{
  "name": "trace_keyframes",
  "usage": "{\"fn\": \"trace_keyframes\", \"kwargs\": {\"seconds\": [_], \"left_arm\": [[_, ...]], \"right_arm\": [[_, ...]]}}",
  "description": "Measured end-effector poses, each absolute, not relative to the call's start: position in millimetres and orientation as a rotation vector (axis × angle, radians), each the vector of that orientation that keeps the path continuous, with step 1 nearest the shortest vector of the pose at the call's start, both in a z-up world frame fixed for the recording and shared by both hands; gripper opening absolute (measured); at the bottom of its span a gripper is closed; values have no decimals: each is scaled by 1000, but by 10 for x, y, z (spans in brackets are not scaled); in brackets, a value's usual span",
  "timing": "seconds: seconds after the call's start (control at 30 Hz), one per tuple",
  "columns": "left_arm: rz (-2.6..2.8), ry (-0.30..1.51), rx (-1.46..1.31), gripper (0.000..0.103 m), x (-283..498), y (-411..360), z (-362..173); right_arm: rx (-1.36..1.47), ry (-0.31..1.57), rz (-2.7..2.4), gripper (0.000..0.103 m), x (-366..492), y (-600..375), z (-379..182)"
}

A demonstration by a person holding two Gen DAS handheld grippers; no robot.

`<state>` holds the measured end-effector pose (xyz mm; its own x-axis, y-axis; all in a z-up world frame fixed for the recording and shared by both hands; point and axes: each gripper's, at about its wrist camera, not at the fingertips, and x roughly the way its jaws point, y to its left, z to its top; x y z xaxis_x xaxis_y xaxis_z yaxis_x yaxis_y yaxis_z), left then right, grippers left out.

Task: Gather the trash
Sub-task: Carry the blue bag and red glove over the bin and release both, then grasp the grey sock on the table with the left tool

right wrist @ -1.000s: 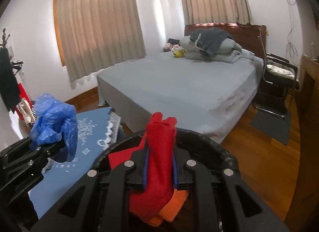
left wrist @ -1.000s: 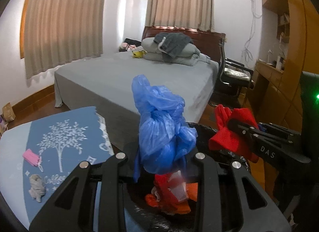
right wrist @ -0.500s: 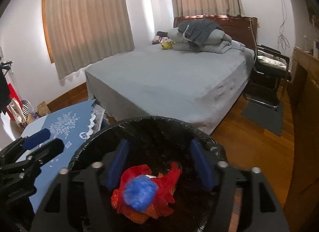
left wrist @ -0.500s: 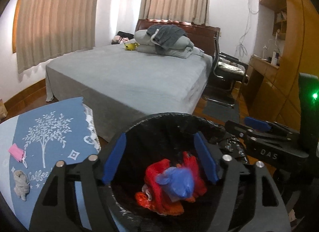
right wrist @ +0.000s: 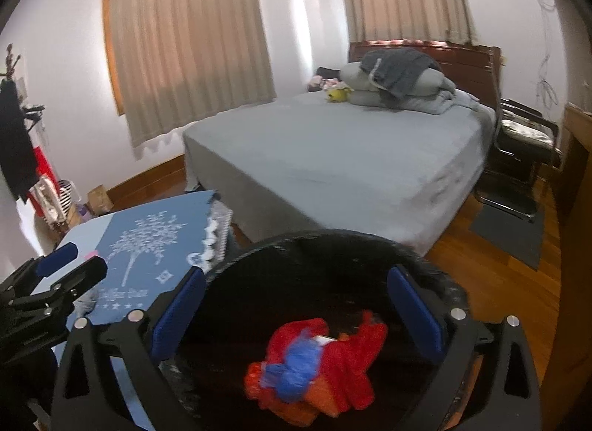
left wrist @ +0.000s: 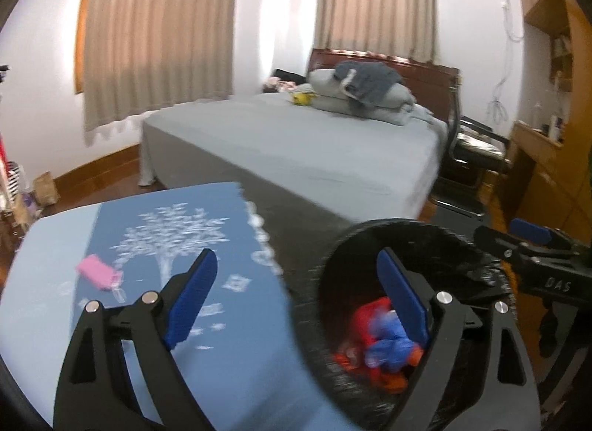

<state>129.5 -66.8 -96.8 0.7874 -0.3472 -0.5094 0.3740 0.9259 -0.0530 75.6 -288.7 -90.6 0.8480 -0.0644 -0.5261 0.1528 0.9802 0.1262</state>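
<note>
A black-lined bin [left wrist: 407,231] [right wrist: 333,242] stands beside the table. In it lie a red cloth [right wrist: 351,360] [left wrist: 366,320], a blue plastic bag [right wrist: 296,364] [left wrist: 388,342] and orange scraps. My left gripper [left wrist: 296,294] straddles the table edge and the bin's rim; its jaws are opening and hold nothing. My right gripper [right wrist: 296,312] hangs over the bin's mouth, its jaws also opening and empty. On the blue tablecloth [left wrist: 166,320] lies a pink scrap [left wrist: 94,271]. A grey wad [right wrist: 87,299] shows behind the left gripper's fingers [right wrist: 63,268].
A grey bed [left wrist: 314,149] with pillows fills the room beyond the table. A black chair [right wrist: 525,134] and wooden cabinets [left wrist: 547,171] stand at the right on a wooden floor [right wrist: 499,283]. Bags and a box [right wrist: 98,197] sit by the left wall.
Both grippers opened and let go: the blue bag and the red cloth dropped into the bin. The left gripper then swung left toward the table.
</note>
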Motion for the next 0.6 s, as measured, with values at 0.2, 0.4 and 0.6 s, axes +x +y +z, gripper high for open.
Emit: {"fn": "trace_keyframes", "kwargs": {"seconds": [0.2, 0.4, 0.6], "left_arm": [[-252, 543, 36, 86, 1359, -56, -1017], [-103, 581, 38, 86, 1457, 571, -1221], [-30, 645, -2, 86, 1588, 953, -1467]], "right_arm": [[145, 553, -12, 97, 953, -2336, -943], [124, 555, 96, 97, 1173, -1774, -1052], [115, 583, 157, 97, 1391, -1376, -1206]]}}
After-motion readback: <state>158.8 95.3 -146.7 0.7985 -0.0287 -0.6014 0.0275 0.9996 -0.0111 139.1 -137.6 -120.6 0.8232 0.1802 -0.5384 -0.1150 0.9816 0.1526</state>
